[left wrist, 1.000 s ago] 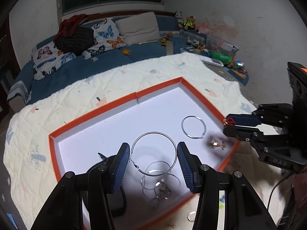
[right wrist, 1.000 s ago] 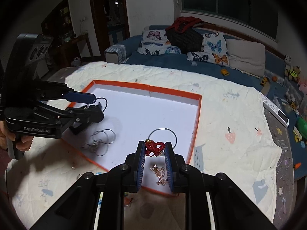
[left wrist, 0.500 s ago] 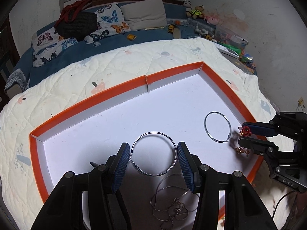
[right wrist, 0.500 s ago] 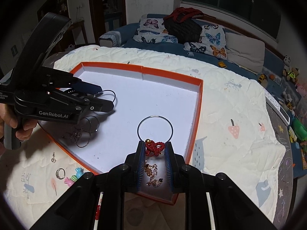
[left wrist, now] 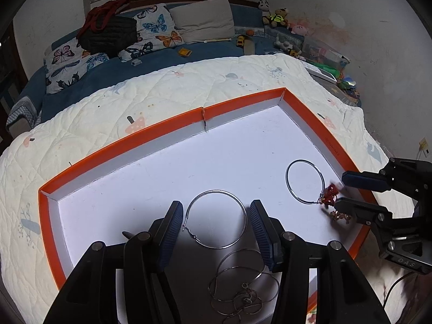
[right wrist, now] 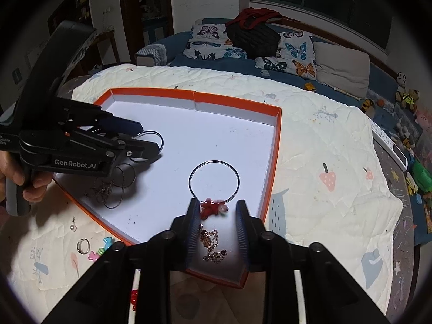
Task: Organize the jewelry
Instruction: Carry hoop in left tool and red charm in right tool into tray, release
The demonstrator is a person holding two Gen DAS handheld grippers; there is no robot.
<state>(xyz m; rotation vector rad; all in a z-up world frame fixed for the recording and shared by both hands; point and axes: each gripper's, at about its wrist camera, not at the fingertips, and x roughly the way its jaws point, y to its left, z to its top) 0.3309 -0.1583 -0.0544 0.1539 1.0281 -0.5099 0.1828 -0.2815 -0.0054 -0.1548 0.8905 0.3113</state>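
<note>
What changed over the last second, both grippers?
The right gripper has just been opening: its pads, earlier clamped on the red knot charm, now stand apart, with the charm loose between them over the orange tray. The left gripper dropped lower toward the tray floor, large hoop earring still spanning its jaws. The second hoop, gold chain and tangled silver hoops stayed put.

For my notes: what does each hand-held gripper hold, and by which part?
Left hand-held gripper clamps the hoop earring by its opposite sides. Right hand-held gripper, jaws just opening, holds nothing; the red knot charm sits loose between them.
</note>
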